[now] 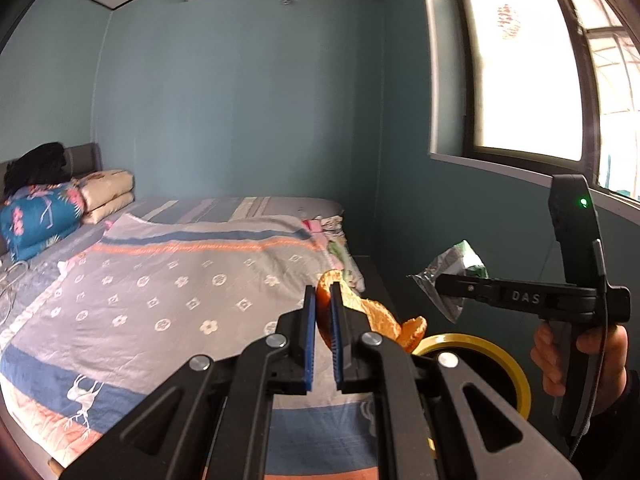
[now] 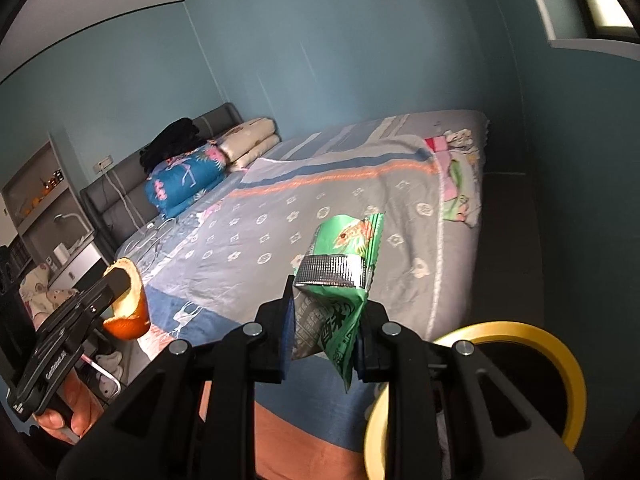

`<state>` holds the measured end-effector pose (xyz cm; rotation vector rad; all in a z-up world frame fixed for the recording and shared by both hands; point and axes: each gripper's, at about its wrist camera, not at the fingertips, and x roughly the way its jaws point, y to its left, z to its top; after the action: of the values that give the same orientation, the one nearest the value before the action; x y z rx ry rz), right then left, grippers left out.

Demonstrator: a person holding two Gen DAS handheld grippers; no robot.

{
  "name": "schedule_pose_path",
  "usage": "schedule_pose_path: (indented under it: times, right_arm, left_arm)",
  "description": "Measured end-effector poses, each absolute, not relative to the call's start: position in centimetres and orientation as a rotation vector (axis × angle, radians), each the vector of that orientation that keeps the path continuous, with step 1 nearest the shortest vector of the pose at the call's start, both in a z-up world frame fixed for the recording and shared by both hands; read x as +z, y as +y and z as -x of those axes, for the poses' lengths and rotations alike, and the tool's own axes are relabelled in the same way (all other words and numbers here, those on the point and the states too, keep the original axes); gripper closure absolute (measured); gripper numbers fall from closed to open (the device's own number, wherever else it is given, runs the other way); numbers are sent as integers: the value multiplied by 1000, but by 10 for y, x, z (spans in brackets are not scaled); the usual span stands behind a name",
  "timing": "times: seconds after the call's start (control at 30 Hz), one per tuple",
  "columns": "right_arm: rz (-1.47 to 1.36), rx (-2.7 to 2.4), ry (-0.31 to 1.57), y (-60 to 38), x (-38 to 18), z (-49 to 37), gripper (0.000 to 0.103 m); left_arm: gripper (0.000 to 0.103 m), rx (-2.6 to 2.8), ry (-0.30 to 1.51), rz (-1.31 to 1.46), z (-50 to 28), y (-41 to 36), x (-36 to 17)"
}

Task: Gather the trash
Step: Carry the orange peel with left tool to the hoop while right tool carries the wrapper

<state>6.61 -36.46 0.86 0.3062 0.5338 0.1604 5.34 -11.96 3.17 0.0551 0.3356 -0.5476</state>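
The left gripper (image 1: 324,320) is closed down to a narrow gap on a piece of orange peel (image 1: 372,316). The pads clamp one edge of the peel; the remainder curls out to the right, unsupported. The peel appears light and moderately stiff, with a curved shell form. It is likely to crack or tear if clamped harder, and the inner pith may be slippery. A hold across the thick part of the rind, not at a thin edge, is judged most secure.

The right gripper (image 2: 326,328) is closed on a green snack wrapper (image 2: 340,280). The pads grip the lower crumpled part; the upper part, with its silver inner foil showing, stands free above the gripper. The wrapper appears very light, thin and slick. It will fold and may slide out under a sideways pull. A hold on the bunched, multi-layer section gives the most friction.

Both items are held in the air, above the near edge of the bed.

Below and just beyond both grippers stands a bin with a yellow rim (image 2: 520,330) and a dark interior. It is judged to be the receptacle. Neither item is inside it yet.

Beyond lies the bed (image 1: 160,280), covered with a patterned quilt.
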Motion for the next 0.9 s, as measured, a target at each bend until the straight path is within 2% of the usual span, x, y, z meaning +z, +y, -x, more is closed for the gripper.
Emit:
schedule_pose_path:
  times: [0.4,0.9]
  right_arm:
    - [-295,18,489,-400,13,-25,80]
    - [-386,-91,530,-465,-29,-15,80]
  left_arm:
    - [97,-653,316,-136,-32,-172,34]
    - [97,-753,475,-204,-54,-244,-6]
